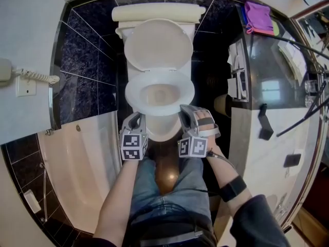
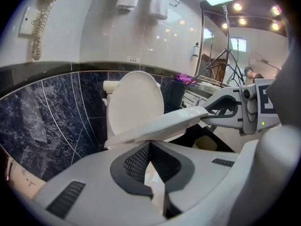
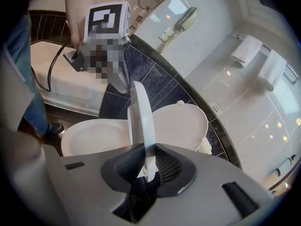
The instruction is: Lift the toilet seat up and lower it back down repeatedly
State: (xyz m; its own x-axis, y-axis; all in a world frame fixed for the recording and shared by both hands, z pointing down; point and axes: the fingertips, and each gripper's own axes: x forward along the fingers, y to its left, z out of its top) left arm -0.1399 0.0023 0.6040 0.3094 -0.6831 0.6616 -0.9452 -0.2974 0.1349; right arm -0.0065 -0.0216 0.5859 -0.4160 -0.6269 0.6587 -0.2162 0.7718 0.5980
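Observation:
The white toilet seat point(image 1: 132, 92) hangs partly lifted over the bowl point(image 3: 94, 138). The lid point(image 1: 159, 44) stands upright against the tank. My right gripper point(image 1: 186, 112) is rolled onto its side at the seat's front right. It is shut on the seat's rim point(image 3: 141, 121), which runs straight between its pads point(image 3: 129, 166). My left gripper point(image 1: 134, 118) is at the front left with its jaws together. In the left gripper view the seat point(image 2: 160, 124) slants across just beyond the left gripper's point(image 2: 149, 147) tips. Whether they touch its underside I cannot tell.
A bathtub point(image 1: 77, 163) lies to the left under a wall phone point(image 1: 5, 70). To the right stands a vanity counter point(image 1: 267, 60) with a purple cloth point(image 1: 258, 15) and tripod legs point(image 1: 303, 42) over it. The person's legs point(image 1: 164, 189) stand close before the bowl.

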